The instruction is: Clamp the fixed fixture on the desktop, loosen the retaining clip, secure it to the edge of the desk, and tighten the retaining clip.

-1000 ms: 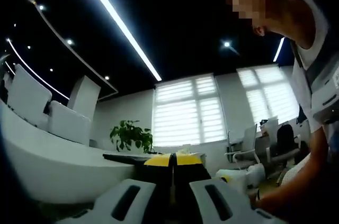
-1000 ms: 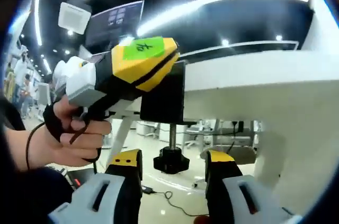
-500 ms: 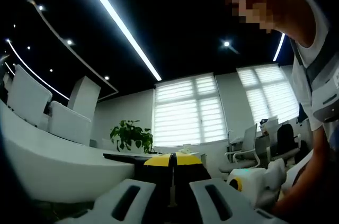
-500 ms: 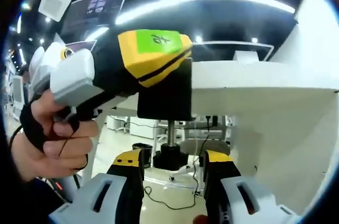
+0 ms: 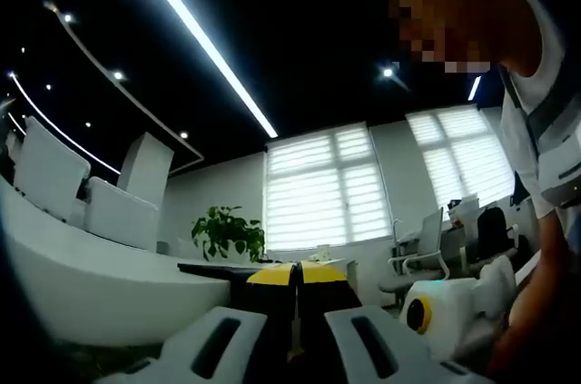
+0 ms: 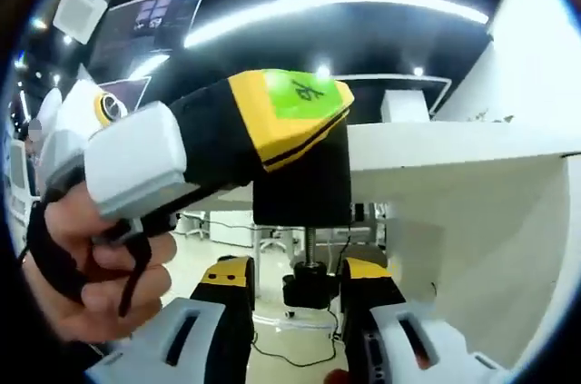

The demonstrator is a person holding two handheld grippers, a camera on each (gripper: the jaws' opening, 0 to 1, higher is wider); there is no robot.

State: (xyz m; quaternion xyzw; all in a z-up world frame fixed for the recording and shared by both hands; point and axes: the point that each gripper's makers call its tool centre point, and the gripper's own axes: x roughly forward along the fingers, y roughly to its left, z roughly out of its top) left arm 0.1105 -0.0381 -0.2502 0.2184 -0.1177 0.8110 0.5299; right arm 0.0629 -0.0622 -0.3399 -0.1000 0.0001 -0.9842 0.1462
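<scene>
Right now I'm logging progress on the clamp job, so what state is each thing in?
Left gripper: shut on the fixture, held at the desk edge.
Fixture: black, hung on the desk edge, screw pointing down.
Screw knob: between the right gripper's yellow-tipped jaws, contact unclear.
Window blinds: lowered.
Ceiling lights: on.

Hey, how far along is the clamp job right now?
Looks done: the black fixture sits on the desk edge, held by the left gripper. In hand: the right gripper straddles the screw knob, open. Left: tightening it.
</scene>
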